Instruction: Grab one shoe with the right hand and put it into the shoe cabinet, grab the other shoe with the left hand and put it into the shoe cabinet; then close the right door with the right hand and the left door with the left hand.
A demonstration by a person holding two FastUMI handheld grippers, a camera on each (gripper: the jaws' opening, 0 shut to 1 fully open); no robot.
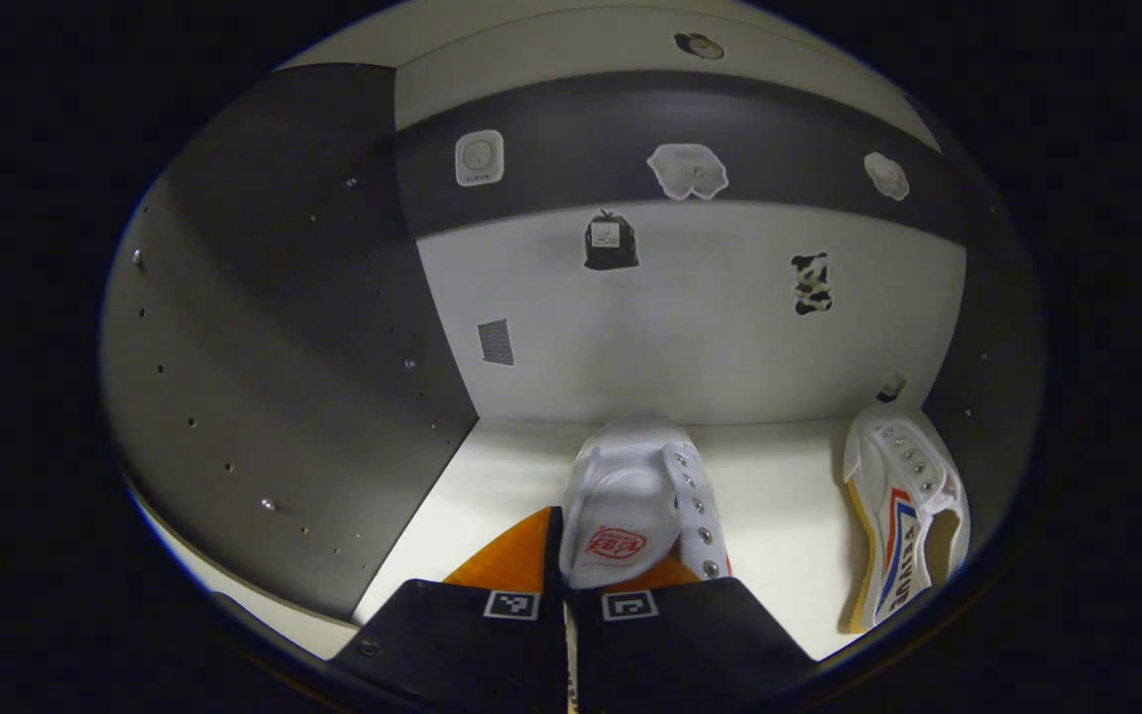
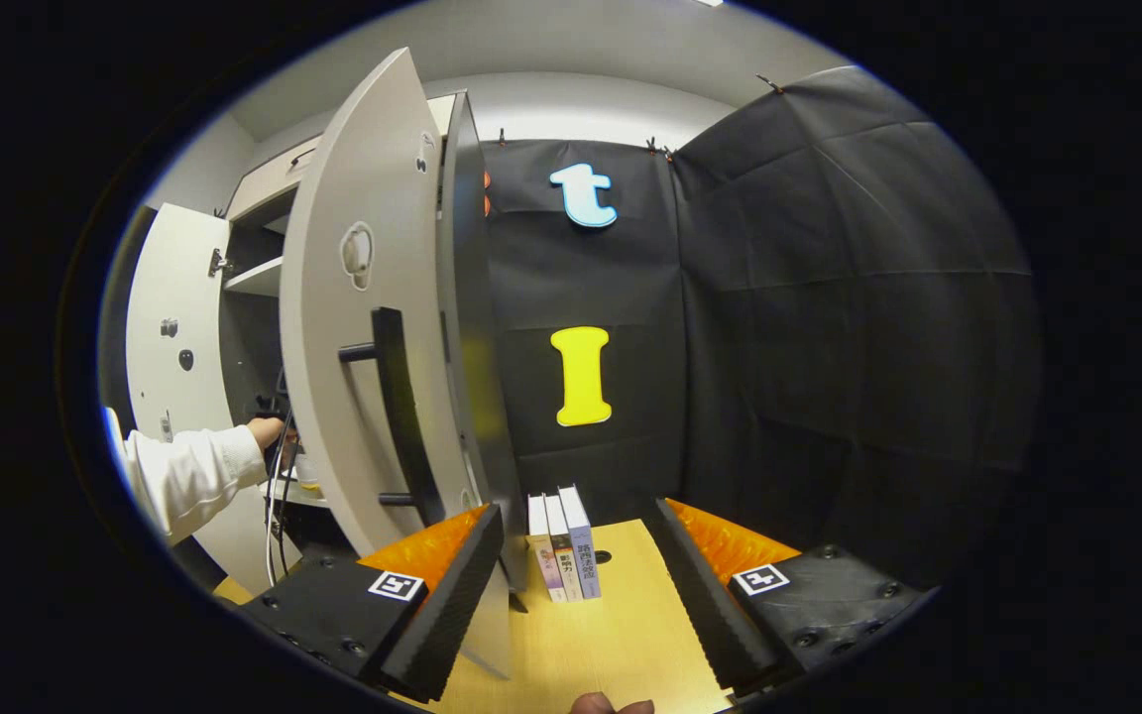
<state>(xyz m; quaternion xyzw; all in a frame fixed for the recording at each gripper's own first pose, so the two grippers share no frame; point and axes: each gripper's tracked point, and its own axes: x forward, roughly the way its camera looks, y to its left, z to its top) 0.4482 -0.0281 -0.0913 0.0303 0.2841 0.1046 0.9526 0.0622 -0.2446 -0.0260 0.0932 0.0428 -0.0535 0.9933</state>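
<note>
Inside the shoe cabinet (image 1: 284, 397), left gripper (image 1: 565, 555) clamps the second shoe (image 1: 630, 496) low over the shelf, ready to set down; first shoe (image 1: 903, 516) rests rightward. Right gripper (image 2: 576, 585) gapes empty beside the right door (image 2: 373, 327), placed to close it.

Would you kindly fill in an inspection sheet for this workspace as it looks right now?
Surface: pale cabinet shelf; light wooden tabletop outside.
Job's things: one white shoe between the left tongs, toe toward the back wall; second shoe on its side at the shelf's right end. Right door and left door both open.
Clutter: three books upright on the tabletop; stickers on the cabinet's back wall.
Grippers: left tongs shut on the shoe; right tongs open, empty, near the right door's handle.
Cables: thin cords hanging by the sleeve.
Surroundings: black cloth booth wall.
</note>
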